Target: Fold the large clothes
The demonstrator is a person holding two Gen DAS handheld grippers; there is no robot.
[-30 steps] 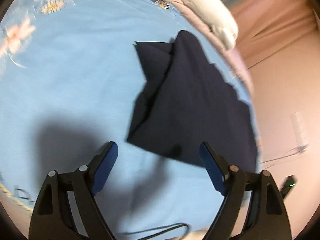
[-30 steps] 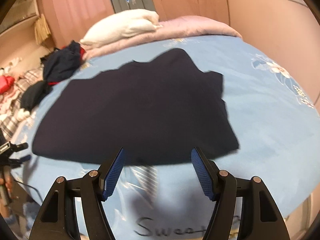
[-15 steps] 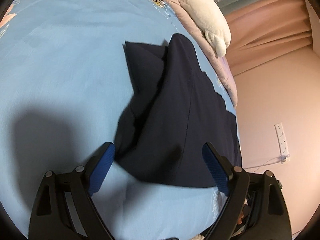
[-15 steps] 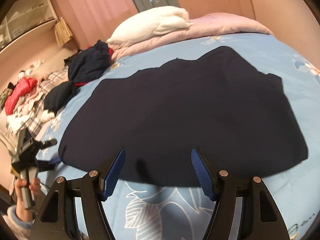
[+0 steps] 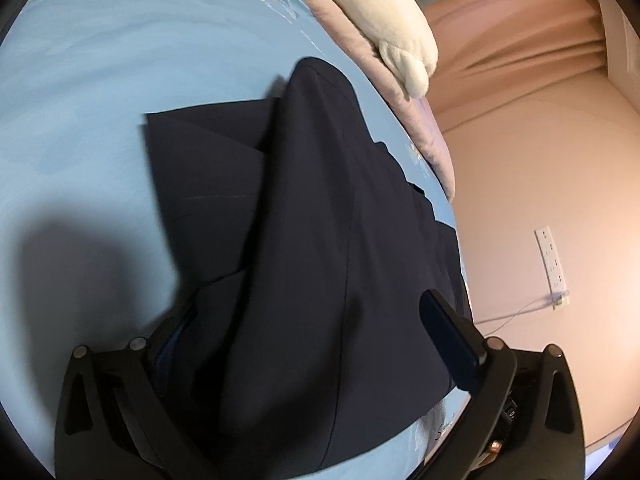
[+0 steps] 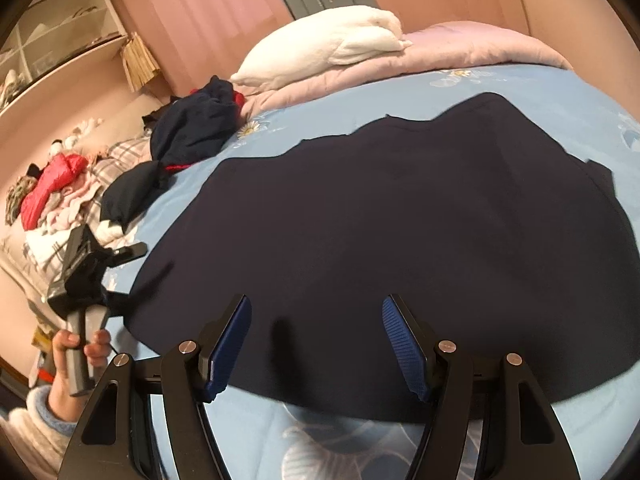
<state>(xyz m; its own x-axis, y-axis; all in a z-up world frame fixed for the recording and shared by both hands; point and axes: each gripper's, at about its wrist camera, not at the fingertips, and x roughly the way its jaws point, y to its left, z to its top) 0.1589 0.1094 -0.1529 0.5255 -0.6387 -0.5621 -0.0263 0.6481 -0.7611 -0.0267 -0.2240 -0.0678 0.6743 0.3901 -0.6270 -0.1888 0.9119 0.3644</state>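
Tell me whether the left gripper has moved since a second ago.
Yes. The left gripper has advanced toward the white pillow, over the dark garment, jaws opening around its near edge.

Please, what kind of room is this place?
Most likely a home bedroom: a bed with a light blue flowered sheet, a white pillow on a pink quilt, and pink curtains behind. A dark garment lies spread on the sheet.
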